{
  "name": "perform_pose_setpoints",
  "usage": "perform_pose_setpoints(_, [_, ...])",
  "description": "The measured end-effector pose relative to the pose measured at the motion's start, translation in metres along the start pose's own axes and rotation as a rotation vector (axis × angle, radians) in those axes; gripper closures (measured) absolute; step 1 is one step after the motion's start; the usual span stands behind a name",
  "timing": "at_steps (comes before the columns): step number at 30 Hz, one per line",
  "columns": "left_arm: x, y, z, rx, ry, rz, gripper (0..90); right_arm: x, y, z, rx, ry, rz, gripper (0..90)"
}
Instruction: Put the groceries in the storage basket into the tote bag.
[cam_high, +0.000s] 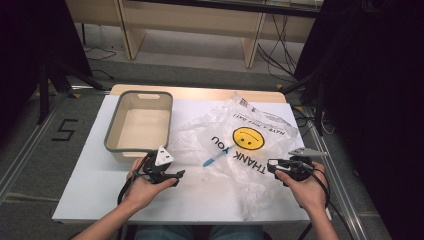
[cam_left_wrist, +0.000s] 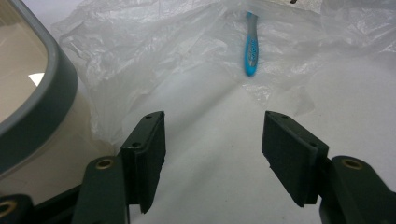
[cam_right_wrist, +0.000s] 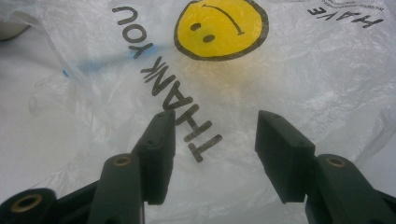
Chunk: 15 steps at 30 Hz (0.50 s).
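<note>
A crumpled clear plastic bag with a yellow smiley and "THANK YOU" print lies on the white table top. A slim blue item like a toothbrush lies at the bag's left edge, partly under the film. In the left gripper view it lies ahead, and in the right gripper view it shows as a blue blur through the plastic. My left gripper rests on the table left of the bag, open and empty. My right gripper is over the bag's right part, open above the print.
A beige bin with a grey rim stands at the back left, close beside my left gripper. The white board ends just in front of my hands. Dark stands and cables flank the table.
</note>
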<state>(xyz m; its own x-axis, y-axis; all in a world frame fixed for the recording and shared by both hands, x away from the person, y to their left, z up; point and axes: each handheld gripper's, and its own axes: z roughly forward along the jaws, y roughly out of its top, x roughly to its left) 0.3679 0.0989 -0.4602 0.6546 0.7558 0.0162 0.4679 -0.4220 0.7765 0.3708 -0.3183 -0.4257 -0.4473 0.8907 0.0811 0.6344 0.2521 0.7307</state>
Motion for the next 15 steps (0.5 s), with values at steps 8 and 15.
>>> perform_pose_setpoints(8, [0.0003,0.0003,-0.0003,-0.001,0.003,0.002,39.6,-0.0013,-0.0017,-0.0005,0.005,-0.009,0.003,48.8])
perform_pose_setpoints(15, [0.0002,0.0004,-0.0005,-0.002,0.006,0.002,39.6,-0.0031,-0.0030,-0.0020,0.003,-0.013,0.011,48.8])
